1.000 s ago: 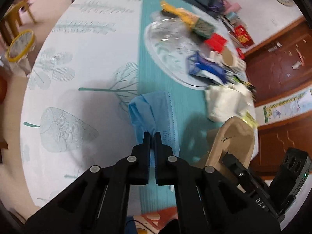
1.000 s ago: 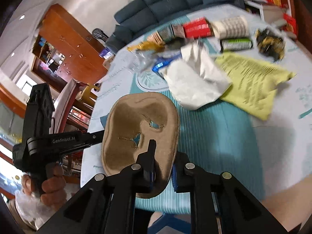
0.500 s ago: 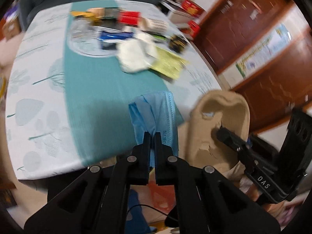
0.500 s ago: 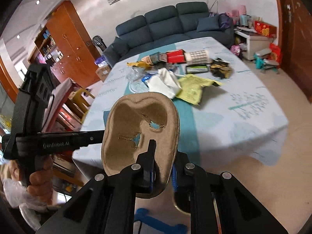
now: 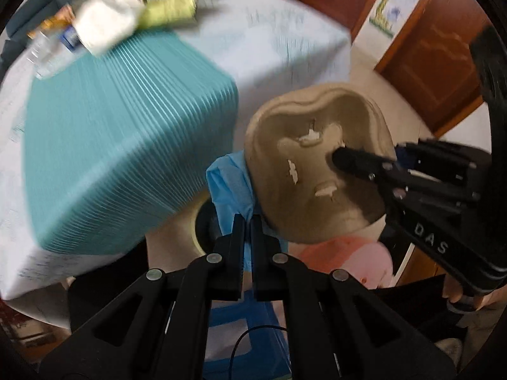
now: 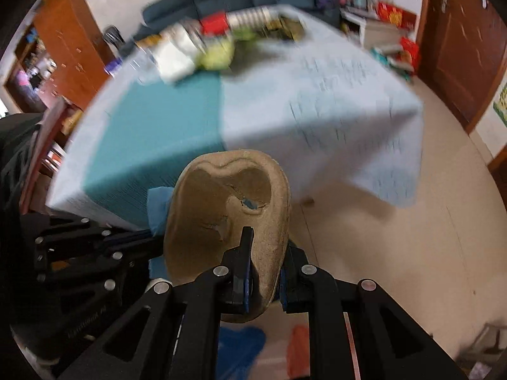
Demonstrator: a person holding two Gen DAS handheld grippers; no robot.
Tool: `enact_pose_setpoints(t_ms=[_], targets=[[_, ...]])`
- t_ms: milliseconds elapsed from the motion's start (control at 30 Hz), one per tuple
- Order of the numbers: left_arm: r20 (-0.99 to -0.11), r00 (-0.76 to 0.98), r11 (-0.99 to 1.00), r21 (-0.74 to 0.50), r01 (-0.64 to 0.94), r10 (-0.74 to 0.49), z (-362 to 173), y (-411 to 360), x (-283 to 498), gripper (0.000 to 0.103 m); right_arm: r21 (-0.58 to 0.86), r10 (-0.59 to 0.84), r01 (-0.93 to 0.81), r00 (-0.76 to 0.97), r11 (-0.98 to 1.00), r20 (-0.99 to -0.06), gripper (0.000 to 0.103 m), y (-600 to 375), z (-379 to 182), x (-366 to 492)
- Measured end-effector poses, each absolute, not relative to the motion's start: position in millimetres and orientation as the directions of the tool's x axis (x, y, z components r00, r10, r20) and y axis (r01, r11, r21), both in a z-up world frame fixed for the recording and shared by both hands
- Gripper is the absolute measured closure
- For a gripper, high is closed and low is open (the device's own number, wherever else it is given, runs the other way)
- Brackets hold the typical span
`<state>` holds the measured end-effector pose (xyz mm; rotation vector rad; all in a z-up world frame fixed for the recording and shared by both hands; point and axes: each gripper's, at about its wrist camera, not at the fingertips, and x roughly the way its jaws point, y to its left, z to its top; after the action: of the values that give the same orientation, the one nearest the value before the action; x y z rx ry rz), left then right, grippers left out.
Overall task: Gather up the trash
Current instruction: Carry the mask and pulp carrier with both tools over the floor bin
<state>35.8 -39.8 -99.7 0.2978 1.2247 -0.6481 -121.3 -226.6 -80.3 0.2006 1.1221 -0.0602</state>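
My left gripper is shut on a blue face mask and holds it in the air off the table's near edge. My right gripper is shut on a brown moulded pulp tray, upright, close beside the mask; the tray also fills the right of the left wrist view. The mask's edge shows left of the tray in the right wrist view. Below the mask a dark round opening with a pale rim shows; I cannot tell what it is.
The table with a white and teal cloth stands ahead. Blurred trash lies at its far end: white paper, yellow-green paper, a clear bottle. A blue stool is below. Wooden doors are at right.
Both grippers have pulled back from the table and swung downward, still holding the mask and the tray. The table has receded; the floor and a dark opening now show below.
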Motion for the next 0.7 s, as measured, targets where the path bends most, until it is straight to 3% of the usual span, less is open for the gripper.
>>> enact_pose_setpoints(t_ms=[333, 700], targets=[[-0.975, 0.145, 0.800, -0.051, 0.598, -0.171, -226, -71, 43, 0.102, 0.148, 0.089, 0.300, 0.201, 0.943, -0.975, 0.090, -254, -229, -111], [-0.988, 0.126, 0.793, 0.006, 0.609, -0.089, -295, -90, 50, 0.102, 0.216, 0.208, 0.450, 0.068, 0.866, -0.976, 0.090, -290, -325, -110]])
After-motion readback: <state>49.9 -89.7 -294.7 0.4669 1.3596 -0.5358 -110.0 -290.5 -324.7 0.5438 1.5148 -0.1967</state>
